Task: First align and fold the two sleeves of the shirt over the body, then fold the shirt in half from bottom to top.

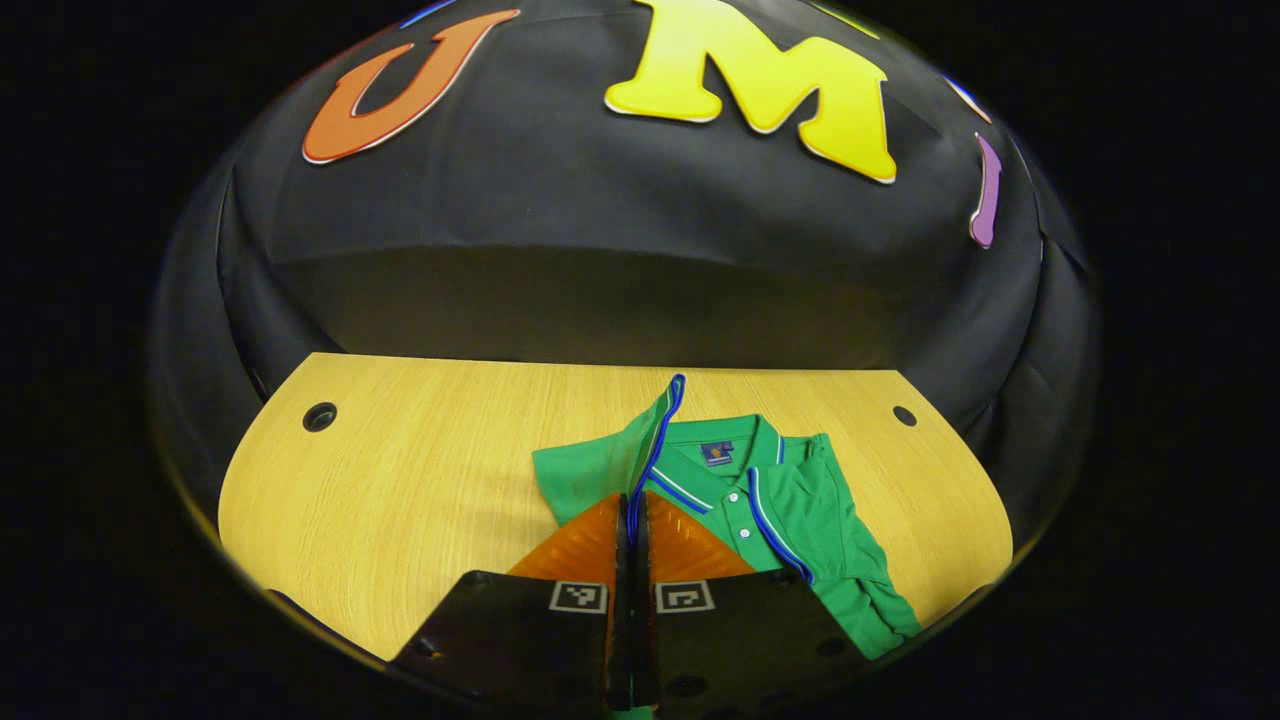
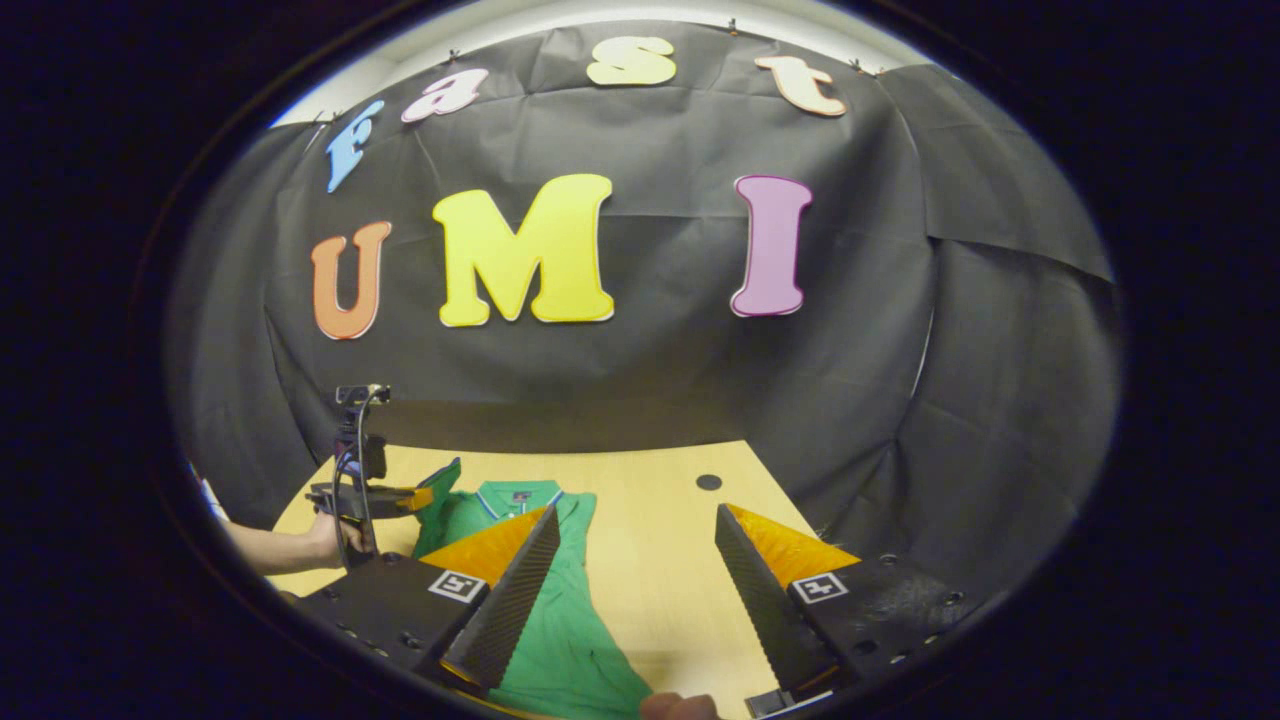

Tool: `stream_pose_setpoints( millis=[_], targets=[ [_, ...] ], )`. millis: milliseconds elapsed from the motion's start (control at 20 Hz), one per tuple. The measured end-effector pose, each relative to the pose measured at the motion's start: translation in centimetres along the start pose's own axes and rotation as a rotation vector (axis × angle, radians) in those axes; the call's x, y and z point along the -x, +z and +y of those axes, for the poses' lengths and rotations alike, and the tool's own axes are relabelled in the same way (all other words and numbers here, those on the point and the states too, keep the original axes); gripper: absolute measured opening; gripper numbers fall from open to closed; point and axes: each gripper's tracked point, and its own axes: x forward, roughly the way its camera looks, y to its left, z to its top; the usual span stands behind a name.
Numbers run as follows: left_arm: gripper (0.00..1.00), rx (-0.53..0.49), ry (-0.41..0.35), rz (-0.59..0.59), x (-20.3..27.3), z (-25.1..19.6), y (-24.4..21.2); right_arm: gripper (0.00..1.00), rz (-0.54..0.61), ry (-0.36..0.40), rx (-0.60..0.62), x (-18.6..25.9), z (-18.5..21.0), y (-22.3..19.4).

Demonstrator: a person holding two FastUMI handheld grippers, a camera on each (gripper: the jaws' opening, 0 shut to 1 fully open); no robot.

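**Sleeve lifted over the polo**

A green shirt (image 1: 800,500) with blue-and-white trim (neck label too small to read) is laid on the wooden table (image 1: 400,480). Its sleeve (image 1: 655,420) is pinched by the left gripper (image 1: 632,525). The right gripper (image 2: 635,560) is held spread wide above the table.

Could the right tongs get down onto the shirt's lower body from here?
Probably yes: the right tongs hang open just above the shirt, with bare table between, while the left tongs hold the sleeve farther off.

both views are sharp at the centre and bow hard toward the rims. the wooden table (image 1: 400,480) is evenly bright, probably lit from overhead; shadow gathers under the cloth wall (image 1: 620,300), with little glare.
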Motion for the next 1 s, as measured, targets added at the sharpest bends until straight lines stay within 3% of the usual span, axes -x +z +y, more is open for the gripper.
stream_pose_setpoints(
  millis=[250,300,350,500,1000],
  targets=[
    [0.08,-0.029,-0.026,0.061,-1.4,-4.2,-1.7,0.96,0.015,-0.060,-0.041,0.6,-2.4,-0.7],
    [0.16,-0.028,-0.022,0.068,-1.5,-4.6,-1.8,0.95,0.014,-0.066,-0.042,0.7,-2.7,-0.8],
    [0.31,-0.024,-0.021,0.076,-1.8,-4.9,-2.3,0.95,0.010,-0.072,-0.039,0.7,-2.9,-0.7],
    [1.00,-0.025,0.021,0.060,-0.9,-4.6,-2.1,0.95,0.003,-0.068,-0.040,0.3,-2.8,-0.3],
    [1.00,-0.039,0.076,-0.067,8.7,-3.4,1.2,0.94,0.007,0.073,0.029,-1.5,0.4,-1.5]
  ],
)
